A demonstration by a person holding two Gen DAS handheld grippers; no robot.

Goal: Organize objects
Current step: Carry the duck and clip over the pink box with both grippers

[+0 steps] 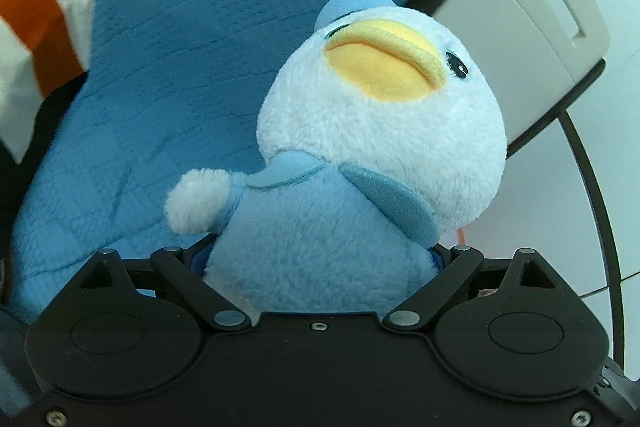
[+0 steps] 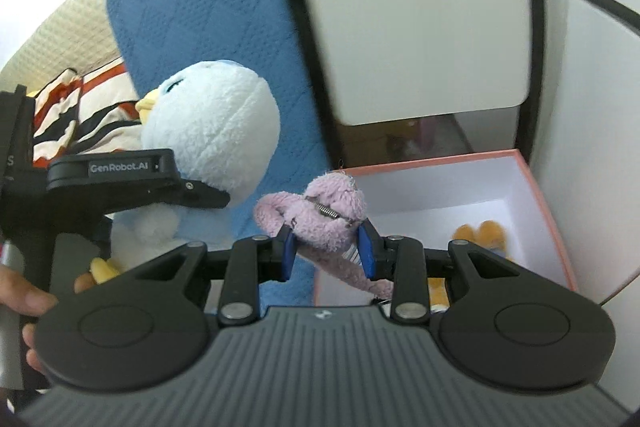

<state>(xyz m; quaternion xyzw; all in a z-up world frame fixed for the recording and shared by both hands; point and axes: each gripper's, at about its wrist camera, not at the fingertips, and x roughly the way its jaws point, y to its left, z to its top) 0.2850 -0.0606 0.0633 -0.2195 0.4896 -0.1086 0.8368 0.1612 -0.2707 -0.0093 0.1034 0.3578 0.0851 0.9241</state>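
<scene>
While both grippers were raised over the bed, the scene read as follows.

Left gripper [image 1: 320,263]: fingers spread wide and pinching the duck's blue body at lower centre of the left view; only slivers of the blue pads showed at either flank of the plush. In the right view this gripper [image 2: 132,179] sat at the left edge, a person's fingers [image 2: 28,301] wrapped round its handle.

Duck [image 1: 360,147]: a pale blue and white plush with a yellow beak and a small blue cap, filling the centre of the left view, head tilted toward the upper right. In the right view it [image 2: 212,131] was left of centre, its yellow foot showing near the lower left.

Right gripper [image 2: 327,251]: blue pads [image 2: 366,247] drawn close, pinching a pink toy at centre frame.

Pink toy [image 2: 316,219]: small and fuzzy, a metal spring across its top; what animal it was could not be told, perhaps a keychain plush.

Box [image 2: 552,227]: pink-rimmed, white inside, open, at right of the right view, just behind the pink toy; something orange-yellow [image 2: 484,233] lay on its floor.

Blanket [image 1: 192,47]: blue quilted, behind the duck in both views.

Striped cloth [image 1: 36,7]: orange, white and black, upper left.

Cabinet [image 2: 420,27]: white, upper right, above the box.
</scene>
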